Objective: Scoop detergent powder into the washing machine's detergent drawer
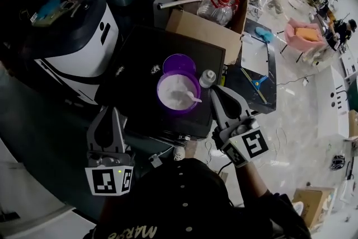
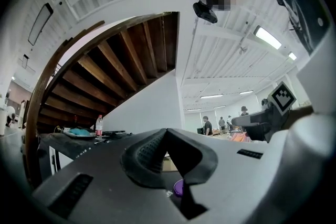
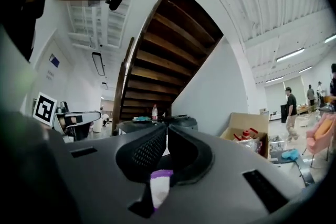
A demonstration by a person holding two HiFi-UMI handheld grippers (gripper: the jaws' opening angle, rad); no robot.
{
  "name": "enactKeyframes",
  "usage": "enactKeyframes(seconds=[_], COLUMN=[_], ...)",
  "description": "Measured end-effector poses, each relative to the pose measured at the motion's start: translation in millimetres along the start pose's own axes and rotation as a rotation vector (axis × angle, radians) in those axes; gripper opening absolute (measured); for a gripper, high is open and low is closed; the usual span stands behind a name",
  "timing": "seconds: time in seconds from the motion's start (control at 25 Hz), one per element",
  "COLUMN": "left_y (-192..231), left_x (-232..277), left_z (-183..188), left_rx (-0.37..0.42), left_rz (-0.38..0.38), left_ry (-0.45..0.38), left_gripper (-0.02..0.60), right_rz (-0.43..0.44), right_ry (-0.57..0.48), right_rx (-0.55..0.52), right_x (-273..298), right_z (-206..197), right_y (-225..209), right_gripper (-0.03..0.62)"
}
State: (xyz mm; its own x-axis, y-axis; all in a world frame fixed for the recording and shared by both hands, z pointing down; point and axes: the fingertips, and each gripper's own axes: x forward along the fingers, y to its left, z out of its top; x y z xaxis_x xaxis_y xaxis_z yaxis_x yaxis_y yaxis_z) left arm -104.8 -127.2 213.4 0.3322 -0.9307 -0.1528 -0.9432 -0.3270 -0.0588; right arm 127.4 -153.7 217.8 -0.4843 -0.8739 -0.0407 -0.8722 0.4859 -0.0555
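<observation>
A purple tub of white detergent powder stands on a black top, with a white scoop lying in the powder. Its purple lid lies just behind it. My right gripper is shut and empty, its tips just right of the tub and apart from the scoop. In the right gripper view the jaws meet, and the tub shows below them. My left gripper hangs left of the black top, off its near corner. Its jaws are shut on nothing. No detergent drawer is visible.
A small white cap stands right of the tub. An open cardboard box with plastic bottles sits behind the black top. A white-and-black appliance stands at the left. A low dark table is at the right, people farther off.
</observation>
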Motion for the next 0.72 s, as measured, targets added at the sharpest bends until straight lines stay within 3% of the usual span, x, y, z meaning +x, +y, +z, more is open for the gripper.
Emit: enactKeyframes(seconds=[0.24, 0.72], left_y=[3.3, 1.0], left_x=[-7.5, -20.6], left_z=[10.3, 14.3], left_rx=[0.011, 0.015], left_rz=[0.001, -0.007], left_ry=[-0.018, -0.022], left_gripper=[0.015, 0.015], right_rz=[-0.092, -0.107], right_ry=[-0.048, -0.04], right_rx=[-0.046, -0.087], right_x=[-19.5, -27.4], right_z=[15.1, 12.2], right_y=[-9.4, 4.3], right_gripper=[0.034, 0.029])
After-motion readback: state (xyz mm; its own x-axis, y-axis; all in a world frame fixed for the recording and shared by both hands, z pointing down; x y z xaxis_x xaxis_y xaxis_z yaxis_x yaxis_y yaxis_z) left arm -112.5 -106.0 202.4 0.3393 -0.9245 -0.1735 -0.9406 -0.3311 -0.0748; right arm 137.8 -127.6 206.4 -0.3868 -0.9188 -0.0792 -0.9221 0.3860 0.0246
